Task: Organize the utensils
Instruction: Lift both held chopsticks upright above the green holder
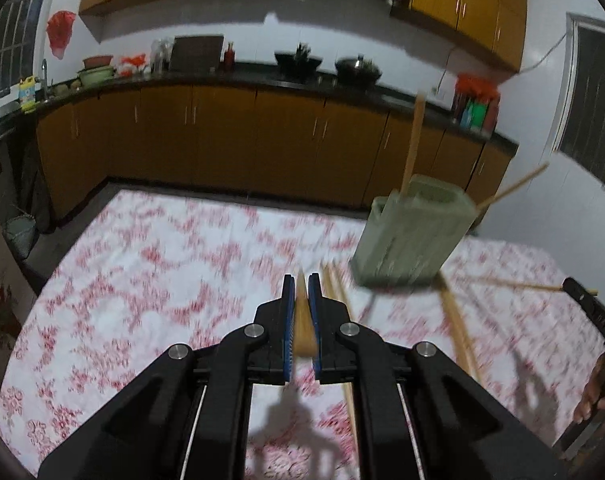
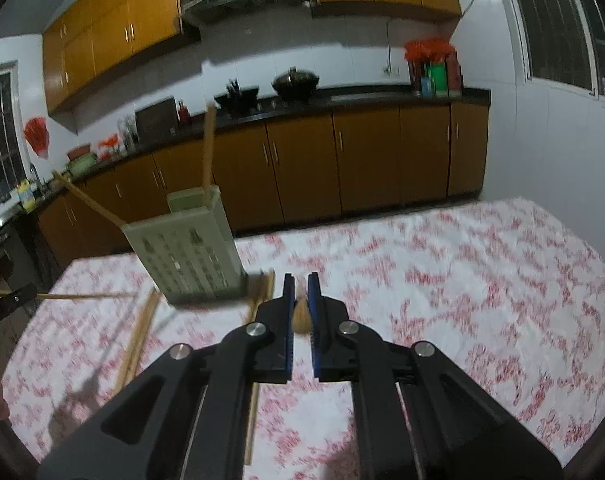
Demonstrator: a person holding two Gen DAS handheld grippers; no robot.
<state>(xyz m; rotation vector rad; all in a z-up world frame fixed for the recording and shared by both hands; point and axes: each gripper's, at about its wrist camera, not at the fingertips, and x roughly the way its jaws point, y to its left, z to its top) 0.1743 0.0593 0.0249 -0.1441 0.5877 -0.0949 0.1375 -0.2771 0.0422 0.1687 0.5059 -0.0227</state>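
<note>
Left tongs [image 1: 301, 280] grip chopstick [image 1: 302, 328]; right tongs [image 2: 301, 280] likewise

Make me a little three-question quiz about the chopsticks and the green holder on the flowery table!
1. True or false: the left gripper is shut on a chopstick.
2. How many chopsticks already stand in the green holder? A) none B) two C) six
3. Fill in: the right gripper holds a ____.

Key
1. True; a wooden stick sits between its blue pads.
2. B; one upright stick and one leaning stick poke out.
3. Chopstick. More chopsticks lie on the tablecloth.
</note>
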